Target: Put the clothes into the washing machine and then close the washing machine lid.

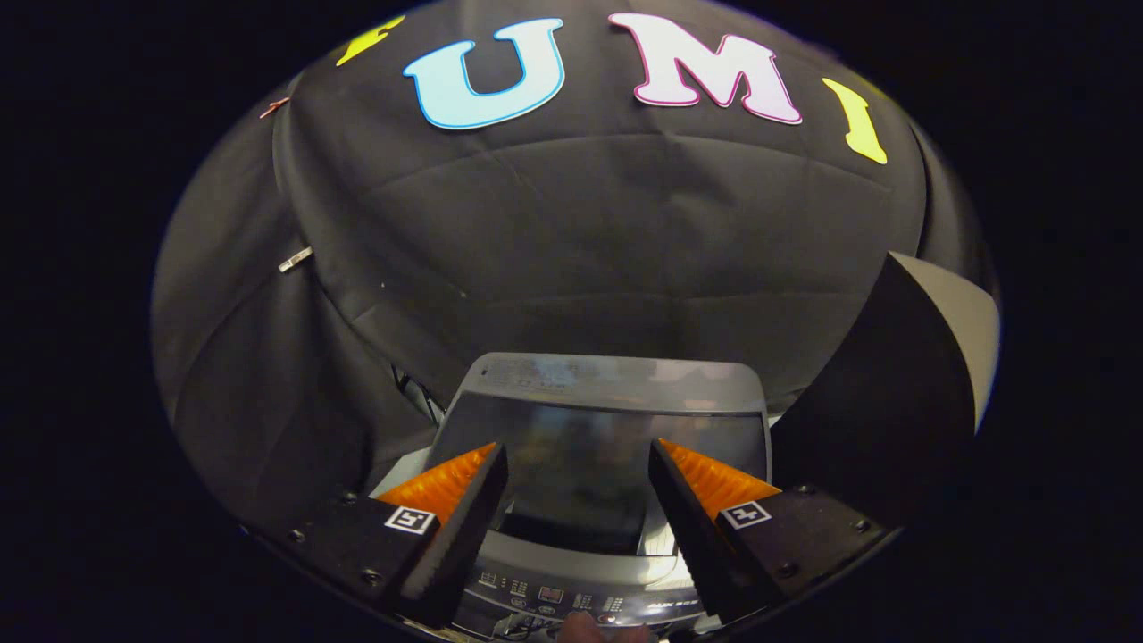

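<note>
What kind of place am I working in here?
Likely a staged laundry booth, not a home: a top-loading washer with its lid raised stands against a black cloth wall. The gripper hovers above it, fingers open, holding nothing.

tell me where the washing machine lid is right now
In the gripper view, the washing machine lid lies just ahead of the open hand-held gripper, showing between its fingers, with the control panel nearer and the black booth wall behind.
</note>
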The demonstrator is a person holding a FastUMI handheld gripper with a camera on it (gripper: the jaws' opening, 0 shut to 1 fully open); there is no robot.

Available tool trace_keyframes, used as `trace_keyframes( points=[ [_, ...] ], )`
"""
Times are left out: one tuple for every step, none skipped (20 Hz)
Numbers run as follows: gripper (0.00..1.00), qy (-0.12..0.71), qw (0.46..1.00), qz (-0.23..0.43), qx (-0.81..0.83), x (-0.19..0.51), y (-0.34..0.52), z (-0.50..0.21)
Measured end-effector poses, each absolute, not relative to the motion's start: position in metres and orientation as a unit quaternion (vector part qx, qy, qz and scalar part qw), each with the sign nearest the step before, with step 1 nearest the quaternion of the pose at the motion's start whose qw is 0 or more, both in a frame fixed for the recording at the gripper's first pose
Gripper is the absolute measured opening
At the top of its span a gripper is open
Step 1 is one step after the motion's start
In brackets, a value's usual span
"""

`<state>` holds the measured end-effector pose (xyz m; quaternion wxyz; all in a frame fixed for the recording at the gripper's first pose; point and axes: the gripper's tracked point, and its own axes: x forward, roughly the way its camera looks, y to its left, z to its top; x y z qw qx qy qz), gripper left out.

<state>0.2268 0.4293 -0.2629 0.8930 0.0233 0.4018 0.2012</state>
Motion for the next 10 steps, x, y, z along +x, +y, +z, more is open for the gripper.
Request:
trace_keyframes(
  points=[
    [1.0, 0.389, 0.898, 0.202, 0.026, 0.223, 0.428, -0.258],
    [1.0, 0.38, 0.901, 0.206, 0.026, 0.219, 0.43, -0.256],
    [1.0, 0.375, 0.903, 0.206, 0.024, 0.216, 0.429, -0.254],
    [1.0, 0.372, 0.904, 0.209, 0.026, 0.213, 0.43, -0.253],
    [1.0, 0.368, 0.906, 0.207, 0.028, 0.211, 0.428, -0.25],
    [1.0, 0.362, 0.909, 0.205, 0.028, 0.211, 0.427, -0.247],
    [1.0, 0.353, 0.913, 0.204, 0.024, 0.211, 0.425, -0.241],
    [1.0, 0.343, 0.917, 0.202, 0.018, 0.211, 0.424, -0.235],
    [1.0, 0.333, 0.92, 0.203, 0.017, 0.209, 0.422, -0.229],
    [1.0, 0.323, 0.923, 0.206, 0.02, 0.207, 0.421, -0.222]
  ],
)
